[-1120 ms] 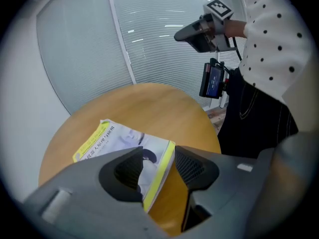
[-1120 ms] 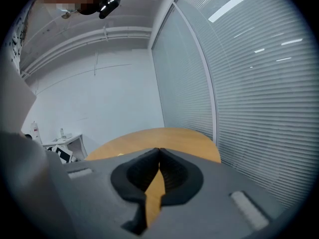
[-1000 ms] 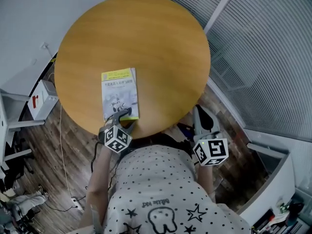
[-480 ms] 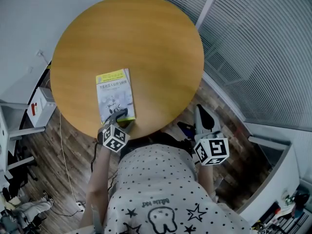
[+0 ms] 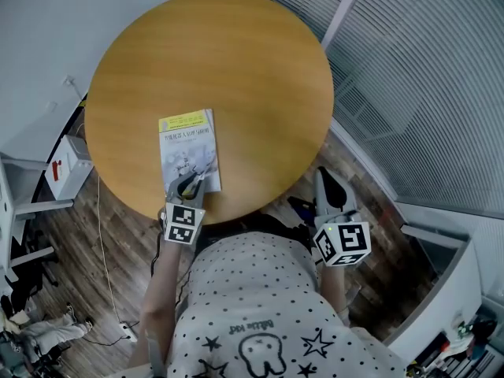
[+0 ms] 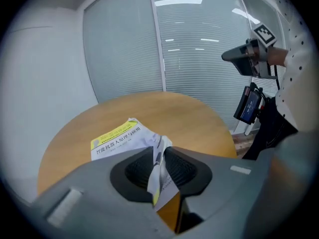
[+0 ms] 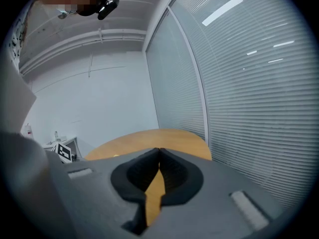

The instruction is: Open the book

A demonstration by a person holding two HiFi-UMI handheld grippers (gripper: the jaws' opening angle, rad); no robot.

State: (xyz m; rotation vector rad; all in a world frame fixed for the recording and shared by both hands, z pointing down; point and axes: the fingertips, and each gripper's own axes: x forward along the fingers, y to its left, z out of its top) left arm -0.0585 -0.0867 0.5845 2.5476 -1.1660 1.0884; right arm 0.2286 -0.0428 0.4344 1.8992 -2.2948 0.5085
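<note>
A thin book with a yellow-topped white cover lies on the round wooden table, near its front edge. My left gripper is at the book's near edge. In the left gripper view its jaws have just been closing and now pinch the cover, whose near corner curls up off the book. My right gripper hangs off the table's right edge, away from the book. In the right gripper view its jaws are shut on nothing and point across the tabletop.
A white cabinet stands left of the table, with cables on the wood floor beneath. Glass walls with blinds run along the right. The person's dotted shirt fills the bottom of the head view.
The left gripper has rolled, closed on the near edge of the book's cover and raised it slightly. The right gripper has stayed where it was.
</note>
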